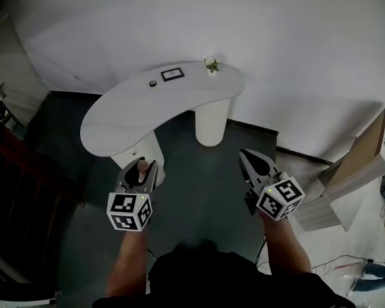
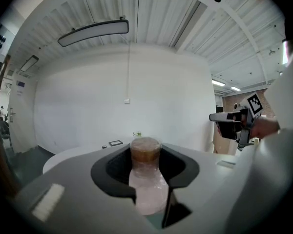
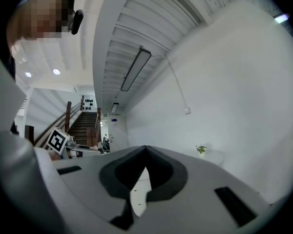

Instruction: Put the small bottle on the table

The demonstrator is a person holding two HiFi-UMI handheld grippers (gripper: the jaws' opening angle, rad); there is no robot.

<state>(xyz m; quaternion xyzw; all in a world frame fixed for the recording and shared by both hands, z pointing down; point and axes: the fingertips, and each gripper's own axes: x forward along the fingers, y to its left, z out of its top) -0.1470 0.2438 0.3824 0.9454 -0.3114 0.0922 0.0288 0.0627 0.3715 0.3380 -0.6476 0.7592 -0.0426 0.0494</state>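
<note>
A person's left gripper grips a small clear pinkish bottle with a brown cap. Its jaws press on the neck from both sides, and the bottle stands upright between them. In the head view only the cap shows above the jaws. In the left gripper view the gripper's own body cuts off the bottle's base. The bottle is in the air at about seven o'clock of the white kidney-shaped table, short of its near edge and not touching it.

The right gripper, at three o'clock of the left one and well apart from it, is clenched on nothing, its tips meeting in a point.

At the table's far end, near one o'clock, stands a small green plant in a white pot. Just beside it, toward nine o'clock, lies a black-framed rectangle whose face is too small to read, then a small dark round object that cannot be identified. The tabletop hides most of the near pedestal.
</note>
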